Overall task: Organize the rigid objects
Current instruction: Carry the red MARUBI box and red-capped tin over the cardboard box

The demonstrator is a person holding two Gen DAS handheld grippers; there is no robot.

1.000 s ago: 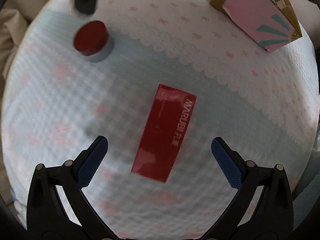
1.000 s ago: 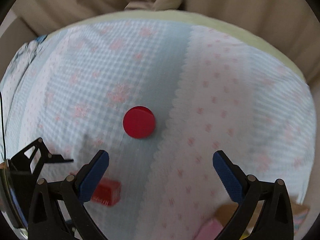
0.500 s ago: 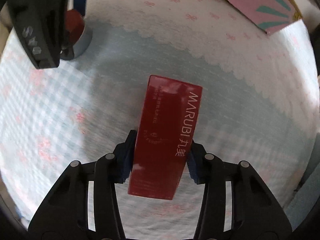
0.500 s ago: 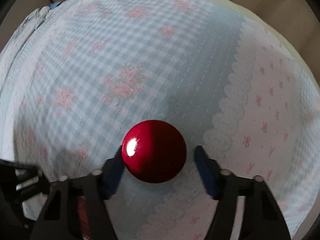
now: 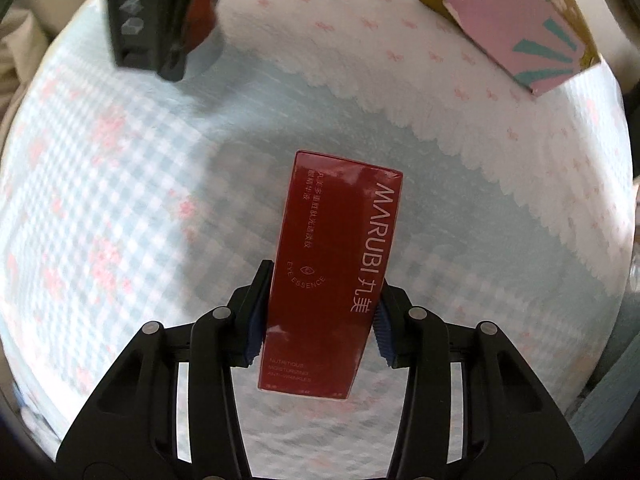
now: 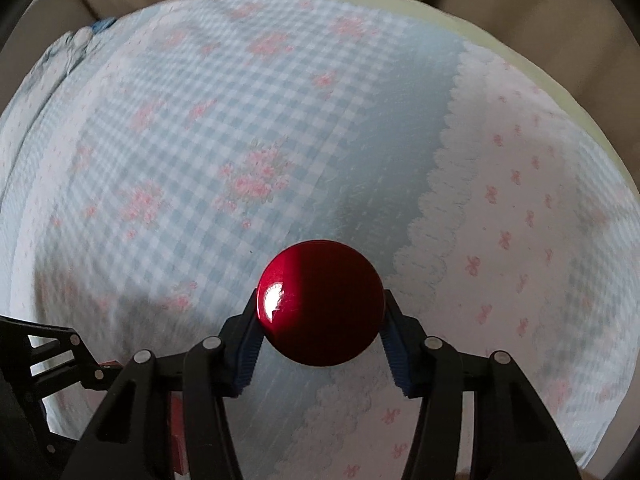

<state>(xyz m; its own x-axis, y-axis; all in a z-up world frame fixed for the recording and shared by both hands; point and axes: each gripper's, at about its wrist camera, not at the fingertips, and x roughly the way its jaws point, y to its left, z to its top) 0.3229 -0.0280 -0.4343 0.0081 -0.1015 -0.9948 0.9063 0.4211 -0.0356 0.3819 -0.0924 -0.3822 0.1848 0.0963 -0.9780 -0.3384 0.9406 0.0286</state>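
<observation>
Both grippers closed since before; left gripper (image 5: 318, 322) clamps MARUBI box (image 5: 332, 264).

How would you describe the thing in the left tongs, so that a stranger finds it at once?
Look at the checked blue cloth with pink flowers. Over its middle, the left tongs grip a long red box. Unlike the round red lid nearby, it is rectangular and bears white "MARUBI" lettering.
</observation>
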